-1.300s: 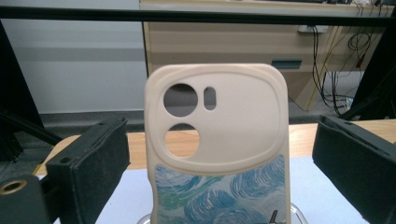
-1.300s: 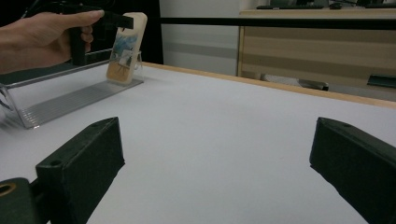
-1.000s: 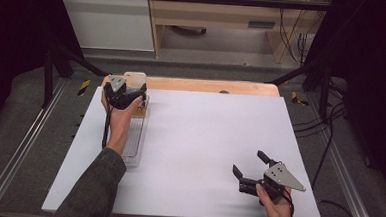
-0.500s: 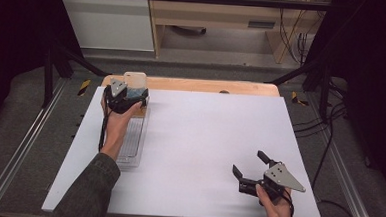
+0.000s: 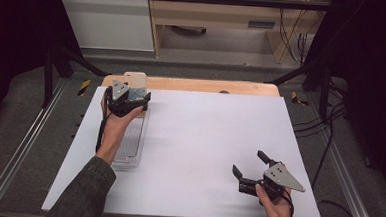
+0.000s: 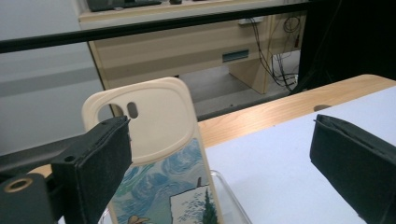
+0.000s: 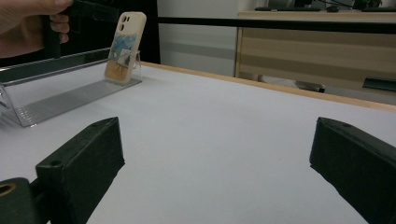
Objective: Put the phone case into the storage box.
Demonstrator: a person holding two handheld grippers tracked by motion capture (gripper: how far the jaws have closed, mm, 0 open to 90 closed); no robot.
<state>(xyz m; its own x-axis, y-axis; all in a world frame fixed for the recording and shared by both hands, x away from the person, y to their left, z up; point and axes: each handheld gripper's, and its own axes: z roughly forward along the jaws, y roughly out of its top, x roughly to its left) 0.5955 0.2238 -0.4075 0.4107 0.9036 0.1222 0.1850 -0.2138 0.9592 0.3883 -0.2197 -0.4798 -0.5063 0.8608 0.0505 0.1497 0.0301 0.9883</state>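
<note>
The phone case (image 6: 154, 154) stands upright at the far end of the clear plastic rack (image 5: 129, 142), near the far left corner of the white worktop (image 5: 204, 139). The left gripper (image 5: 131, 99) is positioned at the case with its jaws wide open. In the left gripper view the case lies between the jaws, just beside the left jaw and well apart from the right one; contact cannot be determined. The right gripper (image 5: 250, 170) rests near the worktop's near right edge, jaws wide open, holding nothing.
</note>
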